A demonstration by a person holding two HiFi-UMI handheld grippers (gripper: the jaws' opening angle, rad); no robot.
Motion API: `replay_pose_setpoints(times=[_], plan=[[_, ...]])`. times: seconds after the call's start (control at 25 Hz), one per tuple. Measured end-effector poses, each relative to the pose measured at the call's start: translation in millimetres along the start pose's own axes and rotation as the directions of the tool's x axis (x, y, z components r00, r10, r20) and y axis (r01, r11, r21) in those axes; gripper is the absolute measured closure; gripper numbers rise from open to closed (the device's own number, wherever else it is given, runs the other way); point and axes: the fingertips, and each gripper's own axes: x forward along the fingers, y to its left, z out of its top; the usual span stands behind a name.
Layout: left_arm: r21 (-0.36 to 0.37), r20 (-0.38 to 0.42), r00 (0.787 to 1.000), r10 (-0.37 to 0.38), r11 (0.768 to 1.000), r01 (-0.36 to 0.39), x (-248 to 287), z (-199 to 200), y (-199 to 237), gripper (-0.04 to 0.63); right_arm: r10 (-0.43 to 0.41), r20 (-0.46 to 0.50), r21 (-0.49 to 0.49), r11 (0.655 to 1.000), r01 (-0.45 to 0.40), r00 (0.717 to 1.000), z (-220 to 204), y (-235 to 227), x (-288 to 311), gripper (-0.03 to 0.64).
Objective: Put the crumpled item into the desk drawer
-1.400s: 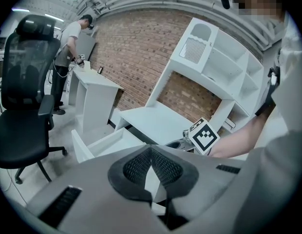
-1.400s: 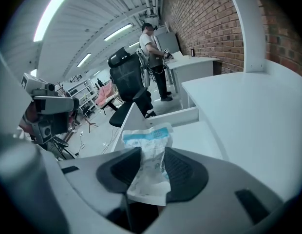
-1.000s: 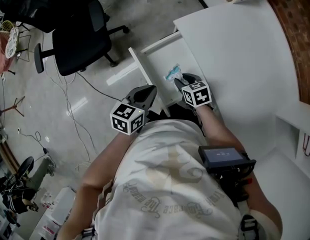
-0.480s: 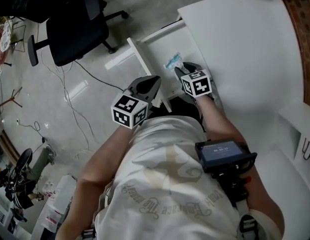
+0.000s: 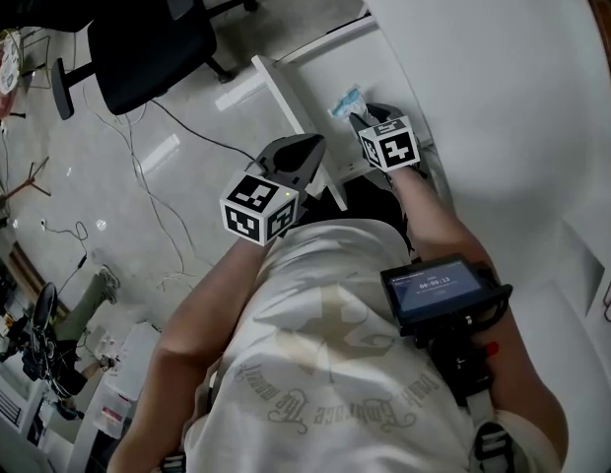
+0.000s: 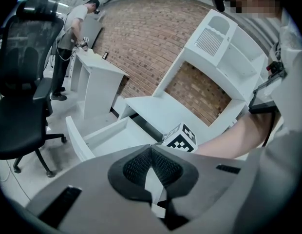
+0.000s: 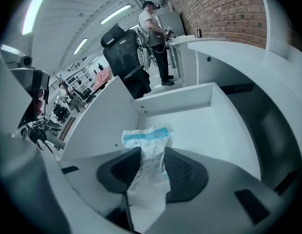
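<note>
The right gripper (image 7: 150,155) pinched the crumpled item (image 7: 147,136), a white wrapper with blue print, between its jaws. The upper end of the wrapper stood out past the jaw tips. This gripper pointed steeply down into the open drawer (image 7: 204,126) of the white bench (image 5: 483,77), so the item hung over the drawer's bare white interior. Whether the item touched the drawer floor could not be determined.

The left gripper (image 6: 151,151) had its jaws pressed together, with nothing between them. It was positioned outside the drawer, just beside the drawer's front panel (image 5: 283,106), on the side facing the room.

A black office chair (image 5: 148,37) stood on the room floor, well apart from the drawer. In the background, a second person (image 7: 153,21) stood at another white bench against the brick wall
</note>
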Motion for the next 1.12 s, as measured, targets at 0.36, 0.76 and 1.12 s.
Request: replay_pose_setpoints(times=[0.36,0.76,1.12], plan=[[-0.043,-0.009,1.000,0.017,0.999,-0.017,7.1,-4.0,11.0,0.574,-0.038,-0.039,0.018,0.999,0.039,0.999,1.1,-25.5,30.6,0.445],[-0.098,-0.010,1.000,0.027,0.995,-0.028,7.9,-18.6,13.0,0.574,-0.089,-0.093,0.001,0.996,0.090,0.992,-3.5,-42.8,53.2,0.445],[-0.111,-0.031,0.999,0.016,0.994,-0.019,14.2,-26.4,15.4,0.574,-0.098,-0.095,-0.044,0.995,0.094,0.991,-2.7,-47.2,70.2,0.443]])
